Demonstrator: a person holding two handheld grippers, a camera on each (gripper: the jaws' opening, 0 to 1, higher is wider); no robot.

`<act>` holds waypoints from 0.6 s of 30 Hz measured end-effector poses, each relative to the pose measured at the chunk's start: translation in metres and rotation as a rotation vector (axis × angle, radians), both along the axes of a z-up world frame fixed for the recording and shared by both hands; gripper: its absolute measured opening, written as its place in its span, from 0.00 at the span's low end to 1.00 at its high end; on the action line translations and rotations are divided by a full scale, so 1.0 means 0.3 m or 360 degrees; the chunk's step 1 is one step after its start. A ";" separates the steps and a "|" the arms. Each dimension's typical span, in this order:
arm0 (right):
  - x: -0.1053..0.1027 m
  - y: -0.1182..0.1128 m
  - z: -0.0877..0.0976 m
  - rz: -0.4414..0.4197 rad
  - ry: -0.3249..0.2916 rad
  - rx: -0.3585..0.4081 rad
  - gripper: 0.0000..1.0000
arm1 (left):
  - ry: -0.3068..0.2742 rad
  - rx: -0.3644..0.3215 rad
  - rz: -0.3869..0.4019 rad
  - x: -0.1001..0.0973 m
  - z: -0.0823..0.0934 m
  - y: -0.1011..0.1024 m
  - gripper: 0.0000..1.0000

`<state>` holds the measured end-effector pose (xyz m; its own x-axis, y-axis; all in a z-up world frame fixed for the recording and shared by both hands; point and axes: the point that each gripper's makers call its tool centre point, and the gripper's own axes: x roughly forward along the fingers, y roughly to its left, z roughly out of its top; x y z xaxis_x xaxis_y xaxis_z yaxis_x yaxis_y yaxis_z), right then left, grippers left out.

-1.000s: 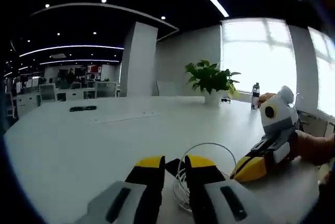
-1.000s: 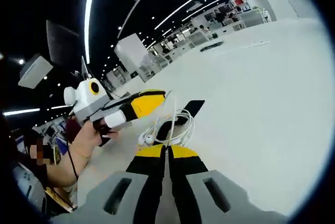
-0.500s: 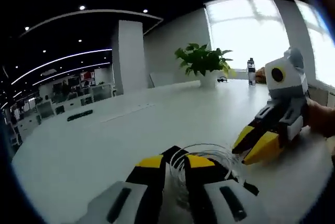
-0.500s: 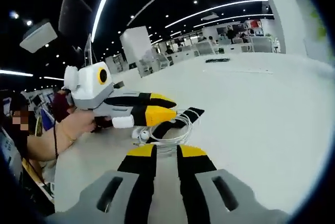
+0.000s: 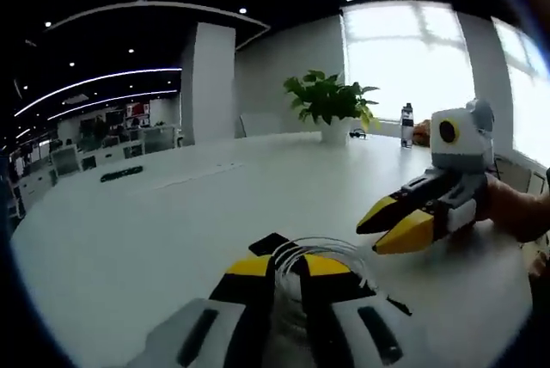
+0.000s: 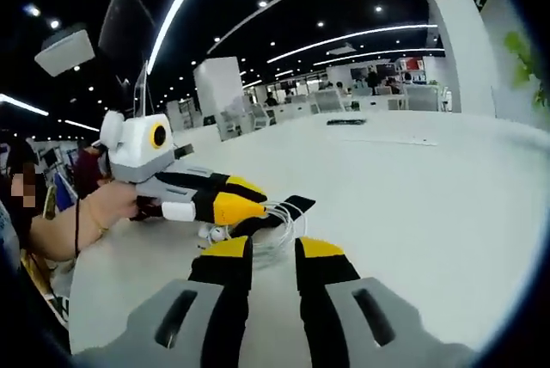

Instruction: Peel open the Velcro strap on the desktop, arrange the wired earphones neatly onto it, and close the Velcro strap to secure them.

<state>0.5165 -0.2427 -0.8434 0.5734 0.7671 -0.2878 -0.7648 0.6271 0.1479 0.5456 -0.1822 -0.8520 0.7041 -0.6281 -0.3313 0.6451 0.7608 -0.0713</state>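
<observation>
One black Velcro strap (image 6: 277, 211) lies flat on the white desk (image 5: 129, 230), and one set of white wired earphones (image 6: 258, 232) is coiled on top of it, so I judge that you have the strap opened and the cable laid on it; folding the strap over and pressing it shut is what is left. In the left gripper view your left gripper (image 5: 288, 266) sits right over the cable loops (image 5: 331, 252), its jaws a narrow gap apart with the wire between them, though I cannot tell whether they pinch it. One strap end (image 5: 270, 242) pokes out just beyond the left jaw tip. Your right gripper (image 5: 388, 223), off to the right of the coil, has its jaws slightly parted with nothing between them. In the right gripper view its own jaws (image 6: 268, 249) stand apart just short of the coil, with the left gripper (image 6: 230, 203) on the coil's far side. Counted: two grippers, one strap, one earphone set, one potted plant (image 5: 331, 108), one bottle (image 5: 406, 125).
</observation>
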 end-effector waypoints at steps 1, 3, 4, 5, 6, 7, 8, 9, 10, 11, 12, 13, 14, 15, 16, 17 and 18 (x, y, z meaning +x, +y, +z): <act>-0.001 0.003 -0.002 0.0009 0.0008 0.0003 0.22 | 0.0002 -0.0001 -0.0001 -0.001 -0.001 -0.001 0.16; -0.003 0.008 -0.010 0.0020 0.0021 -0.0006 0.22 | 0.0029 -0.0040 -0.0007 -0.005 0.000 -0.003 0.16; -0.004 0.009 -0.014 0.0023 0.0024 -0.0013 0.22 | 0.0032 -0.0045 -0.0006 -0.006 -0.001 -0.003 0.16; -0.004 0.011 -0.018 0.0028 0.0027 -0.0018 0.22 | 0.0037 -0.0049 -0.0005 -0.007 -0.003 -0.003 0.16; -0.007 0.014 -0.023 0.0034 0.0036 -0.0023 0.22 | 0.0046 -0.0054 -0.0005 -0.007 -0.005 -0.002 0.16; -0.011 0.017 -0.029 0.0044 0.0048 -0.0027 0.21 | 0.0057 -0.0062 -0.0007 -0.008 -0.007 -0.002 0.16; -0.014 0.019 -0.033 0.0050 0.0057 -0.0031 0.21 | 0.0064 -0.0073 -0.0006 -0.008 -0.005 0.000 0.16; -0.017 0.022 -0.037 0.0056 0.0062 -0.0036 0.21 | 0.0065 -0.0090 -0.0005 -0.008 0.000 0.001 0.16; -0.020 0.024 -0.040 0.0061 0.0062 -0.0041 0.21 | 0.0062 -0.0115 0.0000 -0.007 0.007 0.002 0.16; -0.020 0.024 -0.039 0.0061 0.0056 -0.0043 0.21 | 0.0059 -0.0146 0.0008 -0.006 0.017 0.003 0.17; -0.022 0.025 -0.039 0.0063 0.0056 -0.0044 0.21 | 0.0054 -0.0177 0.0012 -0.003 0.026 0.004 0.17; -0.024 0.027 -0.038 0.0066 0.0062 -0.0037 0.21 | 0.0050 -0.0209 0.0025 0.002 0.034 0.007 0.18; -0.028 0.030 -0.038 0.0072 0.0067 -0.0030 0.21 | 0.0054 -0.0237 0.0042 0.009 0.037 0.011 0.20; -0.029 0.031 -0.038 0.0074 0.0068 -0.0028 0.21 | 0.0059 -0.0246 0.0047 0.013 0.036 0.013 0.20; -0.031 0.033 -0.038 0.0076 0.0069 -0.0026 0.21 | 0.0063 -0.0245 0.0050 0.018 0.028 0.016 0.20; -0.032 0.034 -0.039 0.0078 0.0068 -0.0027 0.21 | 0.0070 -0.0241 0.0055 0.021 0.023 0.017 0.20; -0.033 0.035 -0.039 0.0080 0.0066 -0.0029 0.21 | 0.0093 -0.0236 0.0060 0.024 0.012 0.019 0.20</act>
<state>0.5065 -0.2322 -0.8551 0.5213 0.7892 -0.3247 -0.7889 0.5907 0.1692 0.5527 -0.1765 -0.8485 0.7103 -0.6466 -0.2781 0.6078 0.7627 -0.2211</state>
